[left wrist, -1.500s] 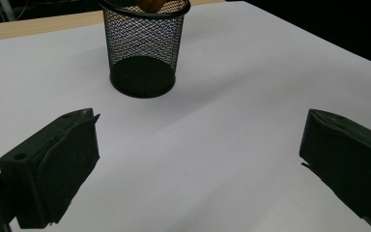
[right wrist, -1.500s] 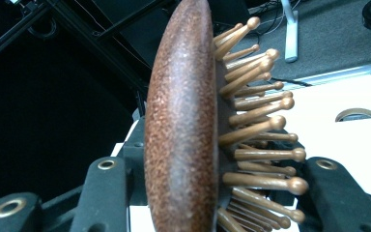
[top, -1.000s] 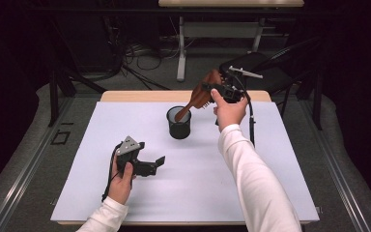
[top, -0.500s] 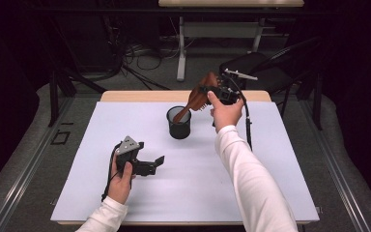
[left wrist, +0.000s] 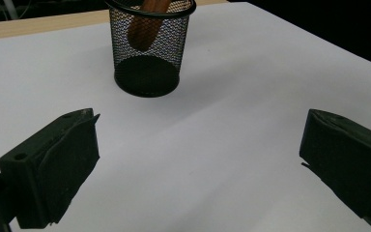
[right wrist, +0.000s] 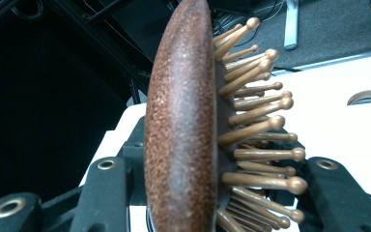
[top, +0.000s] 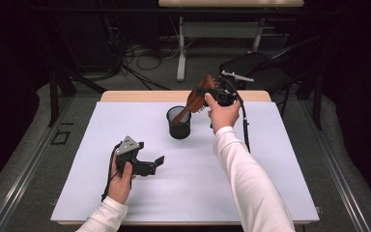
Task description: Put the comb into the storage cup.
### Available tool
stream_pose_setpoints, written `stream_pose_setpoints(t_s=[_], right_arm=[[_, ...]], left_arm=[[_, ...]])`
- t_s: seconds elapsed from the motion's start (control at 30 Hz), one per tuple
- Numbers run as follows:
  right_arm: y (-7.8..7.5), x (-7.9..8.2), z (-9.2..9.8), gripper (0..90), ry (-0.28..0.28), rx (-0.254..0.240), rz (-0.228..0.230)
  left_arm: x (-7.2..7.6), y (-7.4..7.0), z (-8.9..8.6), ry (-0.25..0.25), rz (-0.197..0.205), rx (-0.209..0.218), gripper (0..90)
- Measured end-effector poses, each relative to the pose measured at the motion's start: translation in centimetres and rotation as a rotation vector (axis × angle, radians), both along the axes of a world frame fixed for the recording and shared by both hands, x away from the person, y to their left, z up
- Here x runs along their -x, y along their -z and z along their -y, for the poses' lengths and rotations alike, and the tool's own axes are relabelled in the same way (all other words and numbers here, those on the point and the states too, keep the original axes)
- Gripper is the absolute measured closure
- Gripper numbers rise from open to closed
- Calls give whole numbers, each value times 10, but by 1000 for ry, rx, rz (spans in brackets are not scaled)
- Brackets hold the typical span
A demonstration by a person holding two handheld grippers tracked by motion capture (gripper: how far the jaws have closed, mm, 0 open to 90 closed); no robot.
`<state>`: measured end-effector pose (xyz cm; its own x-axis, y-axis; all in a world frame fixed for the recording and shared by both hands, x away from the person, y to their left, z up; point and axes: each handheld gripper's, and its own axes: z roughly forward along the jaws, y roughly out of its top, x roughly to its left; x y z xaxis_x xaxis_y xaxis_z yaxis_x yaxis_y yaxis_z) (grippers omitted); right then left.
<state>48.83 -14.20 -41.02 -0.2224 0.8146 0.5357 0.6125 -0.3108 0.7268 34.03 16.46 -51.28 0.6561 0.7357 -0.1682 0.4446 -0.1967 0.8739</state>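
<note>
our wooden hairbrush [top: 199, 99] hangs tilted with its handle end already inside the mesh cup [top: 179, 123], little changed from a second ago; the right gripper [top: 211, 95] pinches its head; the left gripper [top: 150, 164], spread, idles on the white table [top: 270, 159]; release seems next.

A white tabletop [top: 270, 159] with a wooden far edge stands on grey floor [top: 24, 145]. Behind it, tangled black cables [top: 125, 53] lie near a pale table leg [top: 181, 53] and a dark chair [top: 265, 63].
</note>
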Motion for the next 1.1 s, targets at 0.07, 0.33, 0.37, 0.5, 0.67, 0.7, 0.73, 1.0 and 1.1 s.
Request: stream_pose_setpoints(t_s=[0.07, 0.33, 0.37, 0.5, 0.67, 0.7, 0.73, 1.0, 1.1], right_arm=[[1, 0, -1, 483, -2, 5, -7], [7, -2, -5, 483, -4, 19, -15], [8, -3, -6, 483, -3, 18, -16], [11, -4, -8, 482, -8, 26, -24], [14, -6, -9, 482, -11, 26, -28], [15, -6, -10, 482, -11, 26, -29], [16, -6, -10, 482, -12, 26, -33], [20, -8, -14, 482, -15, 40, -33], [21, -8, -15, 482, -15, 45, -31]], left_arm=[[0, 0, 0, 0, 1, 1, 5], [0, 1, 0, -1, -2, -1, 5], [0, 1, 0, -1, -2, -1, 4], [-1, 2, 0, -2, -6, -2, 4], [-1, 2, 0, -5, -7, -5, 4], [-2, 2, 0, -5, -7, -6, 4], [-2, 2, -1, -4, -7, -5, 4], [-2, 3, -2, -7, -8, -3, 5], [-2, 3, -1, -5, -8, -4, 4]])
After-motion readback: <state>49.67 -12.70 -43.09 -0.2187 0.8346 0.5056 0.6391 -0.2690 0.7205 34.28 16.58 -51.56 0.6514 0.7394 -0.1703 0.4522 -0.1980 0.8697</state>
